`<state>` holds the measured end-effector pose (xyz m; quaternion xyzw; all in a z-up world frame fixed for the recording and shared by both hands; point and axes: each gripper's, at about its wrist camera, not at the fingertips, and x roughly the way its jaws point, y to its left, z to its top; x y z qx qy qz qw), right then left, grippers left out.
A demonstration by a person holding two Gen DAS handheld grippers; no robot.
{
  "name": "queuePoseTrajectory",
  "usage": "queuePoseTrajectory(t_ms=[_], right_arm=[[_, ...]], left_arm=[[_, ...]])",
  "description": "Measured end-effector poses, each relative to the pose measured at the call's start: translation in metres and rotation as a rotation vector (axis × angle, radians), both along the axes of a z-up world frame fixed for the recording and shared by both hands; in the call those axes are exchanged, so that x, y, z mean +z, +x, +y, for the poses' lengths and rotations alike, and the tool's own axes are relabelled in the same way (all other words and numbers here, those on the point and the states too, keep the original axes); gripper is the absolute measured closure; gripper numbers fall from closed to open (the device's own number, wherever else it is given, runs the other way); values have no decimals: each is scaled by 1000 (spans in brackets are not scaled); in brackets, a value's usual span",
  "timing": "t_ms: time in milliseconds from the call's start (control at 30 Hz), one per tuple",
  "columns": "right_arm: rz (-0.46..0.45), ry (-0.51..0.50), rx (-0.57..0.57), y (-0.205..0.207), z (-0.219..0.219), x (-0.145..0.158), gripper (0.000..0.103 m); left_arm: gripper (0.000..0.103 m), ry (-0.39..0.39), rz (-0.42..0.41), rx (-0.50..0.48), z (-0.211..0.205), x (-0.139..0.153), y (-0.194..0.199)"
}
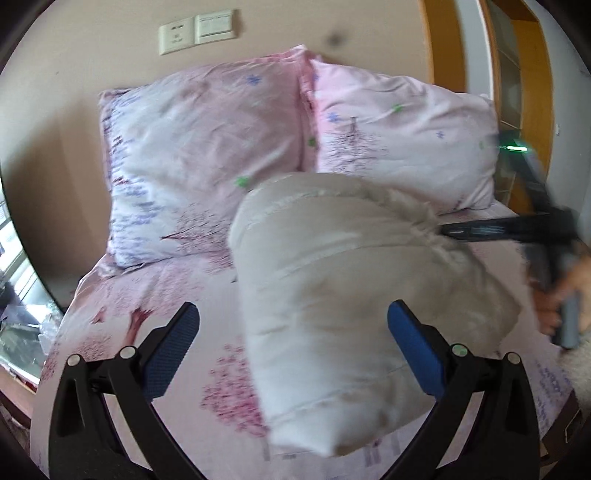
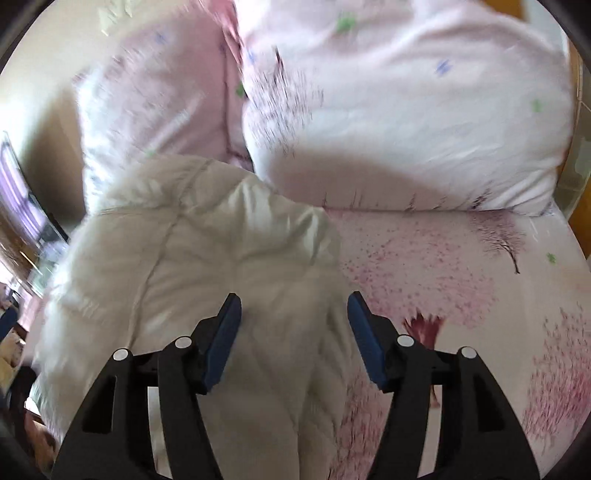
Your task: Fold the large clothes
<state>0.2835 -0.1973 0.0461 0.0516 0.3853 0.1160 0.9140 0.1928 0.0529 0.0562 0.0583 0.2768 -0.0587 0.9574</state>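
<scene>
I see the white puffy jacket point(image 1: 332, 295) bundled on the pink bedsheet point(image 1: 147, 332), near 2 pillows point(image 1: 207, 155). My left gripper point(image 1: 291, 317) and right gripper point(image 2: 293, 306) are both spread apart, gripping nothing.

Jacket point(image 1: 332, 295): lay folded on the bed point(image 1: 147, 314), before two pillows. Left pillow point(image 1: 192, 158) and right pillow point(image 1: 402, 144): side by side, touching, against the wall point(image 1: 92, 55). Left gripper point(image 1: 291, 345): over the jacket's near end, fingers apart. Right gripper point(image 2: 293, 339): over the jacket's right edge, fingers apart. Wall plates point(image 1: 197, 31): above the left pillow.
</scene>
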Motion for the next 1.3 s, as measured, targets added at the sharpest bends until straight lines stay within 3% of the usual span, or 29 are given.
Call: queuePoseTrajectory(t_ms=[133,300,467,533,633,733,900,1000,1067,1167,1300], right_arm=[[-137,84,-7,-61,-13,3,42],[-216,87,-14,-92,-10,-5,55],[-167,-2,-11,-88,4,-24,58],[-79,-34,-23,-77,5,-39,58],[23,-15,-38,-65,3,-58,58],[40,-19,-50,-62,4,-67,57],[34,49,-80,-65,-9,-61,46],[-30,56,-116,-79,-18,-47,30],[-87,60,-130,-90,-21,-36,13],[-175,37,-145,-106,-19,-20,1],[-273,-60,-173,-124,-9,-4,1]], left_arm=[[2,-21,8,30,19,-4,1],[2,-64,27,37,30,-9,2],[2,-49,56,20,20,-19,8],[2,-72,97,-2,17,-26,13],[2,-104,144,-30,13,-35,20],[2,-85,136,-21,5,-42,20],[2,-66,63,-15,2,-32,8],[2,-82,5,-20,9,-22,-9],[2,-82,-26,-15,11,-16,-16],[2,-110,-38,-11,15,-11,-24],[2,-141,-27,13,20,-9,-32]])
